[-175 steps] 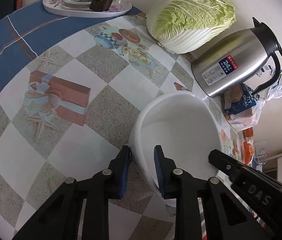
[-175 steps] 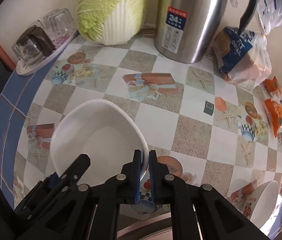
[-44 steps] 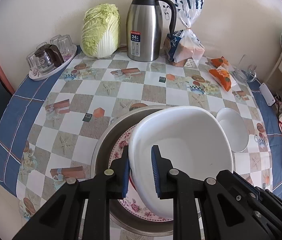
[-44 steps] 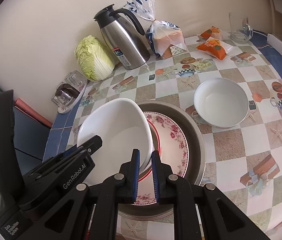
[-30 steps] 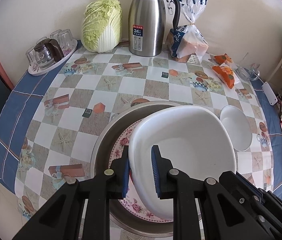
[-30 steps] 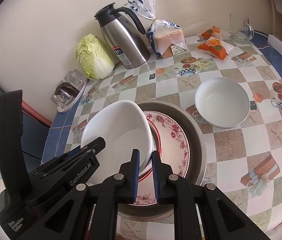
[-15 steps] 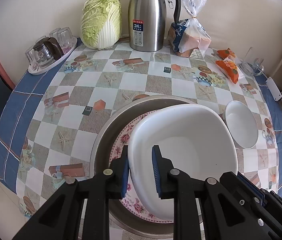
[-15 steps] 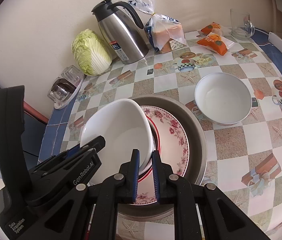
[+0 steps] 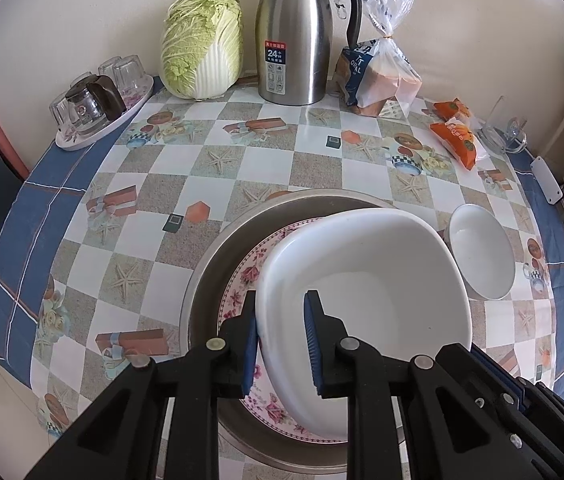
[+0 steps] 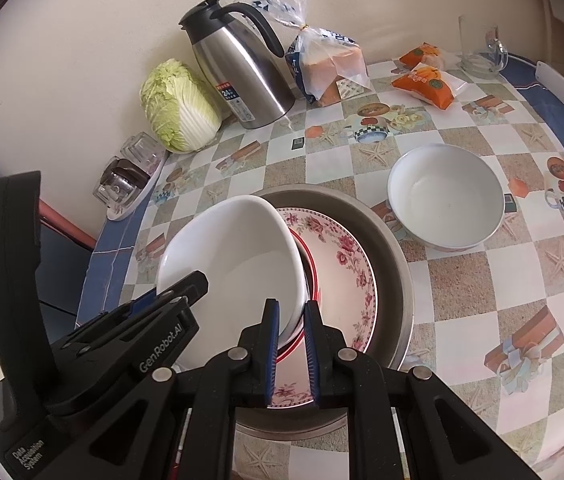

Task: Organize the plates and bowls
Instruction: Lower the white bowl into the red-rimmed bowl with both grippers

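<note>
A large white bowl (image 9: 366, 280) sits tilted over a floral plate (image 9: 242, 280) that lies in a round metal pan (image 9: 210, 264). My left gripper (image 9: 280, 340) is shut on the bowl's near rim, one blue pad outside the wall and one inside. In the right wrist view, my right gripper (image 10: 292, 344) is shut on the opposite rim of the same bowl (image 10: 234, 256). A red-rimmed plate edge (image 10: 312, 276) shows under the bowl, on the floral plate (image 10: 346, 264). I cannot tell whether the bowl touches it. A second white bowl (image 10: 446, 196) stands on the table to the right of the pan (image 10: 396, 272).
Along the wall stand a cabbage (image 9: 202, 44), a steel thermos jug (image 9: 294, 36) and a bagged loaf (image 9: 382, 76). A tray of glasses (image 9: 98, 108) is at the left, with orange snack packs (image 9: 454, 136) and a glass mug (image 9: 502, 128) at the right.
Several seconds ago the bowl was down on the table near the cabbage; it is now over the pan. Over the last second both grippers and the bowl have barely shifted.
</note>
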Tool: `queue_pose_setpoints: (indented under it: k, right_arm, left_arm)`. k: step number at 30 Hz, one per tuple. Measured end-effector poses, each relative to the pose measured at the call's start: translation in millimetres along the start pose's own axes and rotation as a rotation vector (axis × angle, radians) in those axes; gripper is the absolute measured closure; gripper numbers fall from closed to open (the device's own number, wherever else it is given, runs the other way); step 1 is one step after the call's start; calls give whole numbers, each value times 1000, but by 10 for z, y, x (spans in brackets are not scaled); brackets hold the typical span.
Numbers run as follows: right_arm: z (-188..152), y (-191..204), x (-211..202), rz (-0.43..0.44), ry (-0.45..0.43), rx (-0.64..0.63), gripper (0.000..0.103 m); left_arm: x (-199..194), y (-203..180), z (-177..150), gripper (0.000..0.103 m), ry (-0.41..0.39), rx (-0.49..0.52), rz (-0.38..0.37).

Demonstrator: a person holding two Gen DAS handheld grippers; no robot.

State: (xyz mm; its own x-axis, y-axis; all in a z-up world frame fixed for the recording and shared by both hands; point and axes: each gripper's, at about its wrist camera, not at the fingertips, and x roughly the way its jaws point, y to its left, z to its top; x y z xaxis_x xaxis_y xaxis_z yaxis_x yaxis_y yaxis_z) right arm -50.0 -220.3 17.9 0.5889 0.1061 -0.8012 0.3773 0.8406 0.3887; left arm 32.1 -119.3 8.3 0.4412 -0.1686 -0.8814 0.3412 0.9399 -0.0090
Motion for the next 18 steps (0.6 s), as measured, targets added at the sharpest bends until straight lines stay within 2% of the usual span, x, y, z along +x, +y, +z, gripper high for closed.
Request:
queue_pose_setpoints:
  k: [8, 18]
  right_arm:
    - [0, 1, -3, -5, -1, -1, 88]
    - [43, -11, -326, -3, -99, -13, 88]
  left_arm:
    - [-33, 3, 5, 80, 1, -6, -18]
    - [-397, 89, 66, 79, -94, -20, -56]
